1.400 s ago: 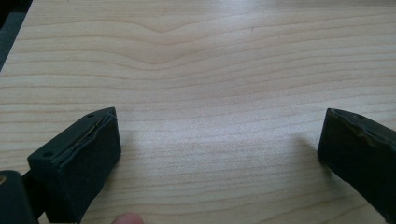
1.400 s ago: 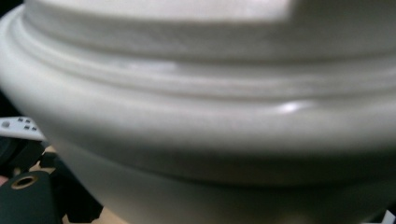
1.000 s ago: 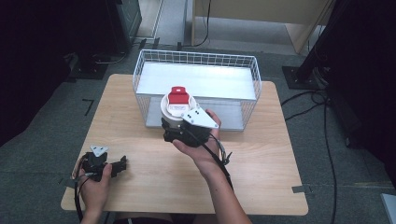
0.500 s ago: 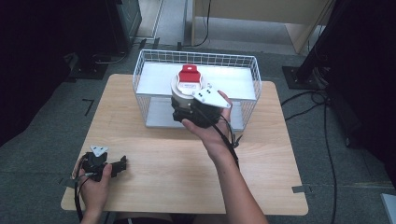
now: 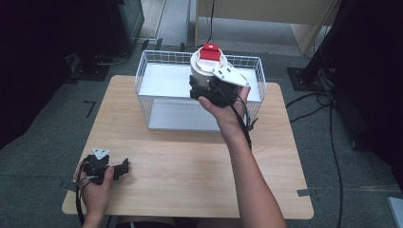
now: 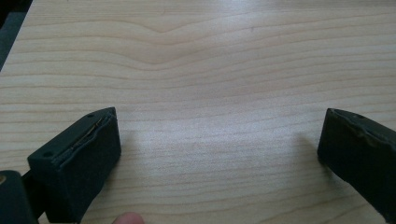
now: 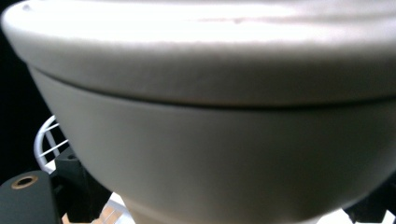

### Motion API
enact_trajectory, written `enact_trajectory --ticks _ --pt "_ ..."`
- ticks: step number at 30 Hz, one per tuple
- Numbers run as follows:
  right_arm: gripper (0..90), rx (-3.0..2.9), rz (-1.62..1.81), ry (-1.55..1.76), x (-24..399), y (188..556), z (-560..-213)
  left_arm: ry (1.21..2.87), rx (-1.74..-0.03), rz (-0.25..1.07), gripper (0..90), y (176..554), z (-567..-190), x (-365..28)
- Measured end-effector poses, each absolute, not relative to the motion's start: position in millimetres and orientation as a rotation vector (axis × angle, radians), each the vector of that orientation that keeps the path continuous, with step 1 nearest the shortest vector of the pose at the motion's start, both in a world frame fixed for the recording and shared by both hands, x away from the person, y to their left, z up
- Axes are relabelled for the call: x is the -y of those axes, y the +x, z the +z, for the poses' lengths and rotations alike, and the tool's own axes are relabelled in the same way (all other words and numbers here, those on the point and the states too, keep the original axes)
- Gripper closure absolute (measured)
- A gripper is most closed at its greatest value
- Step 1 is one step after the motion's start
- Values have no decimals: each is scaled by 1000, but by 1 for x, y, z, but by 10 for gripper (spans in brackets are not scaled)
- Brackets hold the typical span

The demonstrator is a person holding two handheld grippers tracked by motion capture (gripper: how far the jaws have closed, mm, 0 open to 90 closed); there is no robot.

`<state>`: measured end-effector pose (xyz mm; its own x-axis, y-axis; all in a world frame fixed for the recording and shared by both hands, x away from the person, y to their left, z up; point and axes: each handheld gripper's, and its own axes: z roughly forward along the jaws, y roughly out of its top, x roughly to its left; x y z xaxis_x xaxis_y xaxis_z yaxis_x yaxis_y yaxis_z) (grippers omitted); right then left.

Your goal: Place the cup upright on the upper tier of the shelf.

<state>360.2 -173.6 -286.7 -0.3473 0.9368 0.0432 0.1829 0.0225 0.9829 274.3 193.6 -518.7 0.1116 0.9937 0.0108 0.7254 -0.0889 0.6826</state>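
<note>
At the near left corner of the surface [image 5: 190, 180], the left tool [image 5: 124, 167] is rested low on the wood by the person's hand. Its jaws are spread wide, and nothing but bare wood grain is seen between them in the left gripper view. It is judged to take no part in the present step.

The middle of the surface is bare, so open room is left there on both sides of the right forearm.

Farther away, a white pot with a red lid piece [image 5: 207, 66] is held up by the right tool [image 5: 202, 90]. The jaws are pinched on the lower part of the pot's body, and in the right gripper view the pale wall of the pot [image 7: 224, 154] is seen very close. The pot is carried in the air above the white wire basket [image 5: 142, 80], which stands at the far edge of the surface.

The lifting and carrying seem to be done. What is left, by judgement, is to lower the pot onto the basket floor and to release it.

Care is needed with the near rim of the basket and its wire walls: the pot must be brought down inside them, not onto them. The basket is empty, so room is enough.
</note>
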Motion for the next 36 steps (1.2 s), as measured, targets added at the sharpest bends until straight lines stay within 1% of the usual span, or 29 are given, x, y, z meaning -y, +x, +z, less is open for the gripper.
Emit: enact_trajectory --ticks 7,9,13,20,23,36 --pt "95 -1580 1360 1205 179 391 -288 1867 -1667 670 0 274 -519 -193" --pt "95 -1572 1356 1208 180 395 -289 1867 -1666 671 0 274 -519 -193" --pt "95 -1554 1323 1234 186 412 -295 1867 -1666 672 0 274 -519 -193" --pt "95 -1544 1277 1299 192 429 -302 1868 -1667 671 0 274 -519 -193" --pt "95 -1537 1271 1311 194 435 -303 1867 -1667 671 0 274 -519 -193" --pt "92 -1555 1265 1306 197 436 -304 1868 -1666 671 0 274 -519 -193"
